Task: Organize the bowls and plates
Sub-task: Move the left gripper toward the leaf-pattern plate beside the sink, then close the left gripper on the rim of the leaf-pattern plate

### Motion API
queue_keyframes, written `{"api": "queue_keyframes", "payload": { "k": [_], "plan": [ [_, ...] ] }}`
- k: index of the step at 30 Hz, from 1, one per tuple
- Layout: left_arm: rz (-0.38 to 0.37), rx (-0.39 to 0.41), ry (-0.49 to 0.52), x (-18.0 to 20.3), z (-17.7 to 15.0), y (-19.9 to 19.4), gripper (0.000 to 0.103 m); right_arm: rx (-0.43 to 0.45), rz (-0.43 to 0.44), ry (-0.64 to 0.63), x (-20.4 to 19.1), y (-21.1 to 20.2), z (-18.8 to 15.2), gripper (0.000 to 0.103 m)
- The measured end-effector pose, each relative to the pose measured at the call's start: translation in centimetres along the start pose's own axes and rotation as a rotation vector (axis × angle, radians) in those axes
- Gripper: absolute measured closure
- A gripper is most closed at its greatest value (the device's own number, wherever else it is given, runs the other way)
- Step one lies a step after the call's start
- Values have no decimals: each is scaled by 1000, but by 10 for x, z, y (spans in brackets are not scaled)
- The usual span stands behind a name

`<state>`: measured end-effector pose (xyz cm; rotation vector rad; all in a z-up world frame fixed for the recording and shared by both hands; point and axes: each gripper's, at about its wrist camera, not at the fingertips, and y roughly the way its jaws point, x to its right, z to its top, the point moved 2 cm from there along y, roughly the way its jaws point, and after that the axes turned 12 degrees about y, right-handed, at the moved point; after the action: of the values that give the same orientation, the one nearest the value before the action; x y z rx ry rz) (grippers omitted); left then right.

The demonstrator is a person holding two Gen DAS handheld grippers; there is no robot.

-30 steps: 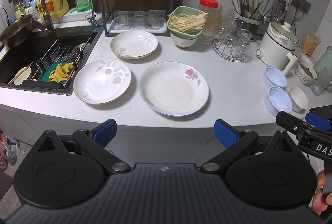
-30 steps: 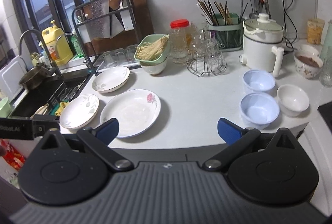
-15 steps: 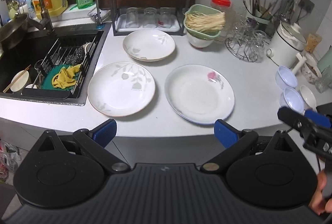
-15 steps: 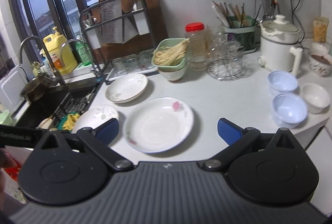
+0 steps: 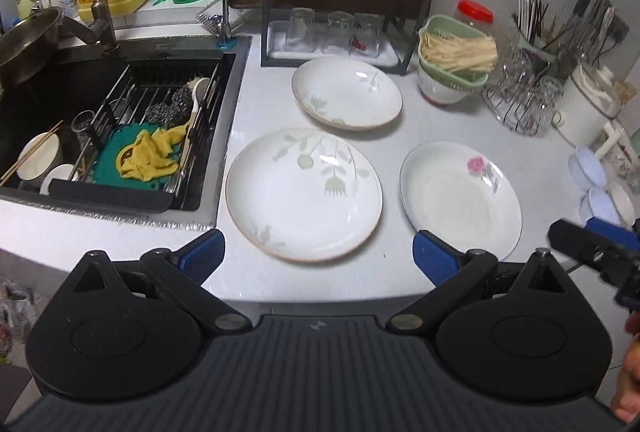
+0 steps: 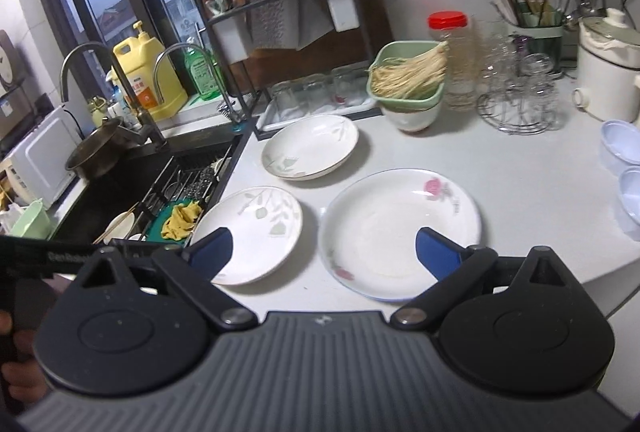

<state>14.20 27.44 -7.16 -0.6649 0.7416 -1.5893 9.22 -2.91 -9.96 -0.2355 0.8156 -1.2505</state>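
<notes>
three plates (image 5: 304, 192) right of sink (image 5: 100, 136) (countertop)

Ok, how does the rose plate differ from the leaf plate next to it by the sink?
The rose plate has a pink flower and a bluish rim; the leaf plate has pale green sprigs and a tan rim. The rose plate lies farther from the sink. Both are white, empty and flat on the counter.

White plate (image 5: 304, 192): green leaf print; white plate (image 5: 460, 198): pink rose (blue rim); counter (image 5: 440, 120) white.
</notes>
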Motion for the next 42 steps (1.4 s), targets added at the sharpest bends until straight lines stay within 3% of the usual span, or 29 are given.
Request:
{"api": "queue_keyframes", "payload": {
  "k": [9, 18, 21, 26, 35, 42],
  "plan": [
    [-85, 34, 90, -40, 24, 44, 1, -80, 8, 39, -33, 62, -4, 14],
    [-108, 2, 82, -86, 32, 108, 3, -120, -106, 140, -35, 121, -11, 43],
    [-116, -22, 84, -99, 34, 132, 4, -150, -106, 180, -32, 137, -14, 51],
    [-168, -75, 63, -113, 36, 169, 21, -229, -91, 213, -36, 166, -22, 60],
    [-256, -140, 80, -118, 42, 213, 51, -297, -164, 279, -27, 200, -28, 78],
    [-287, -175, 91, -119, 49, 230, 56, -319, -180, 315, -25, 216, -29, 84]
  ]
}}
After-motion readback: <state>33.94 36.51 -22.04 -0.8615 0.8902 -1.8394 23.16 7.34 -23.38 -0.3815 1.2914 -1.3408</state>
